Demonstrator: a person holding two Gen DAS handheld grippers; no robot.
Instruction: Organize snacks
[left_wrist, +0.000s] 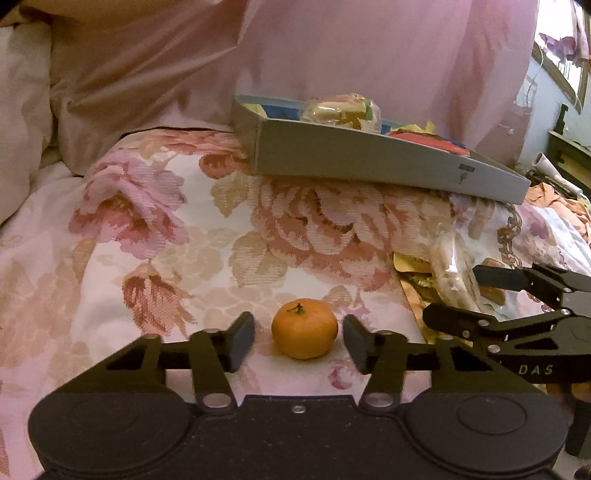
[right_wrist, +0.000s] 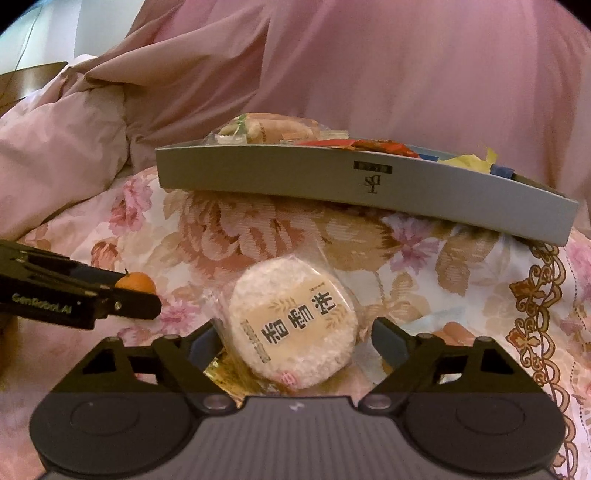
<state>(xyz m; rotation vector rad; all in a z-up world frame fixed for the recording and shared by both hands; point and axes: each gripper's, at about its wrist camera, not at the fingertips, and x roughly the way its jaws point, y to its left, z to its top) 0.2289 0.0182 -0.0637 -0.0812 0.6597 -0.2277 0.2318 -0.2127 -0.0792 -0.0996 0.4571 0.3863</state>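
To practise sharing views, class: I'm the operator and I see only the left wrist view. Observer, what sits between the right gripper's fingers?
Observer: A round rice cracker packet, printed label up, lies inside the open right gripper on the floral bedspread.
Operator: Is it gripped yet?
Observer: It doesn't look gripped. The pad at picture right stands clear of it. The other sits near the wrapper's edge, and I can't tell whether it touches.
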